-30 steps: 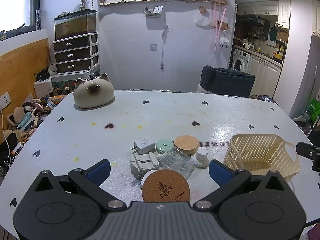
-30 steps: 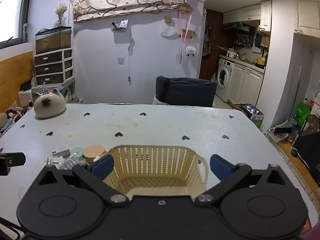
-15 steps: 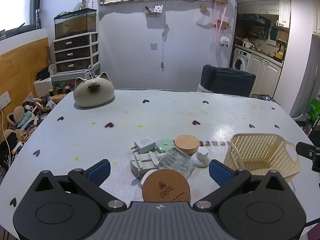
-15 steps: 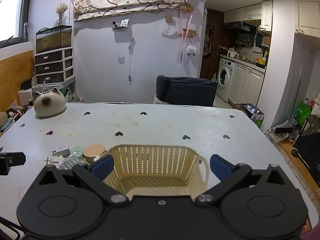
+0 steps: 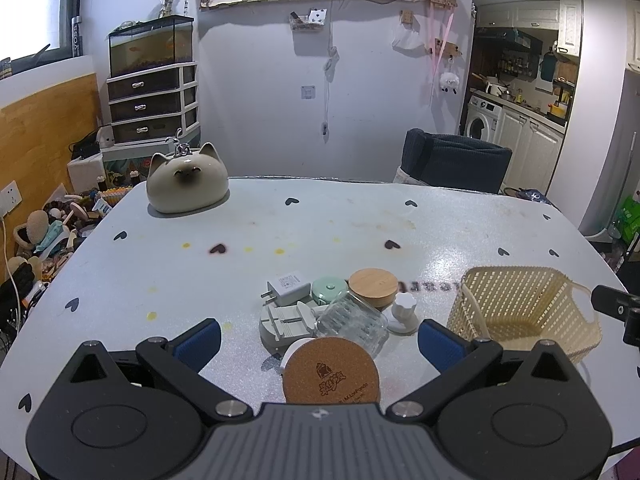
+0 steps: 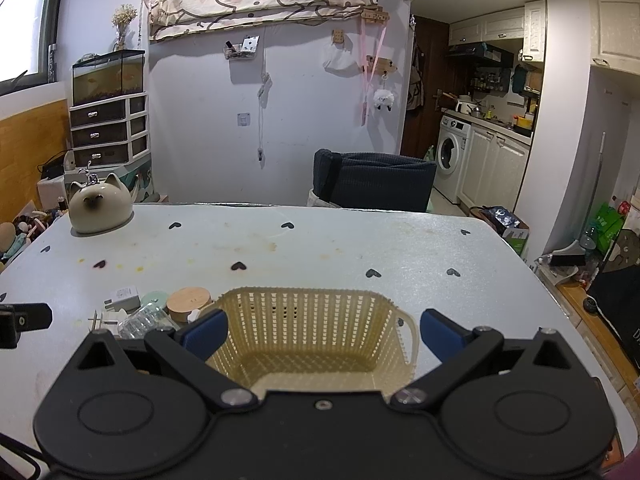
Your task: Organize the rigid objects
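**Both grippers poised, nothing lifted yet**

Nearest to us, the left gripper (image 5: 318,334) hangs with its blue pads spread wide and nothing between them. We hold it low over the table (image 5: 320,224) so that the pile of small things falls right inside the gap. The first of these is the cork coaster (image 5: 331,370), round and flat, which lies closest and partly covers the items behind it; we judge it the natural first pick because it blocks the rest.

Just beyond it sit the clear glass jar (image 5: 352,326) on its side, touching a grey clip-like holder (image 5: 282,320) on its left and a small white knob (image 5: 404,312) on its right. Behind those come the white charger plug (image 5: 287,288), a mint round case (image 5: 329,289) and a wooden lid (image 5: 373,285), all huddled close, so any grasp needs care not to shove a neighbour.

The right gripper (image 6: 322,330) is likewise parted and empty. We keep it over the cream basket (image 6: 384,312), whose mesh walls fill the space between its pads; the basket looks empty, and stands just right of the pile as the likely place for the things to go. Steadying it there seems the reason for this pose.

Farthest away, a cat-shaped ceramic pot (image 5: 186,182) rests alone near the table's back left corner, well apart from the work.
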The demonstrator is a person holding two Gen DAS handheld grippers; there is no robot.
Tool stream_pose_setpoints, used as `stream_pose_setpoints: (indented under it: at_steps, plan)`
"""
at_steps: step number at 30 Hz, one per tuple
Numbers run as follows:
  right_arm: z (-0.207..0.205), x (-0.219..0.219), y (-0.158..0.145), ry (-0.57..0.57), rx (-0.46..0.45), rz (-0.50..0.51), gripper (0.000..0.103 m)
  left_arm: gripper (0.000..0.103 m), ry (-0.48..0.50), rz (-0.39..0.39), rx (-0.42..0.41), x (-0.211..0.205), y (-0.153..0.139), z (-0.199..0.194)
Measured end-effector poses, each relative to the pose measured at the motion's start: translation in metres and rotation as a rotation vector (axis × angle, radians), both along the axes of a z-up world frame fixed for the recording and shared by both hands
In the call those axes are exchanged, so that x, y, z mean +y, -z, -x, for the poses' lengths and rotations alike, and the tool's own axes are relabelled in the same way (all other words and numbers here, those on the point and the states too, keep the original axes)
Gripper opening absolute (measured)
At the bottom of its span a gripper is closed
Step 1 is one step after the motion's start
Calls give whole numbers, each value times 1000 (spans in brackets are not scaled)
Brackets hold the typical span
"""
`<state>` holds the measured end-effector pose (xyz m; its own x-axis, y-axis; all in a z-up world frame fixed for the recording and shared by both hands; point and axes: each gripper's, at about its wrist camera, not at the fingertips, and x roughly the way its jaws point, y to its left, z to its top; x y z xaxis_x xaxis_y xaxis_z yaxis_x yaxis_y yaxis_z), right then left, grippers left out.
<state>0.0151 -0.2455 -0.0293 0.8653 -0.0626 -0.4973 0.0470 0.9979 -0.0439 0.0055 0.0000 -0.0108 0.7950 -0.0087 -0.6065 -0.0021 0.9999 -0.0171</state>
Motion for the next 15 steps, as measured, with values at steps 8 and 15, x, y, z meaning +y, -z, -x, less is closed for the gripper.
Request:
stream_pose_setpoints:
  at_steps: [8,15]
  plan:
    - [0,0,-2,3,0,1,103,103,-1,1,3,0,8,-1]
    - [1,0,-5,-1,3,2,103,103,-1,1,4,0,9,-1]
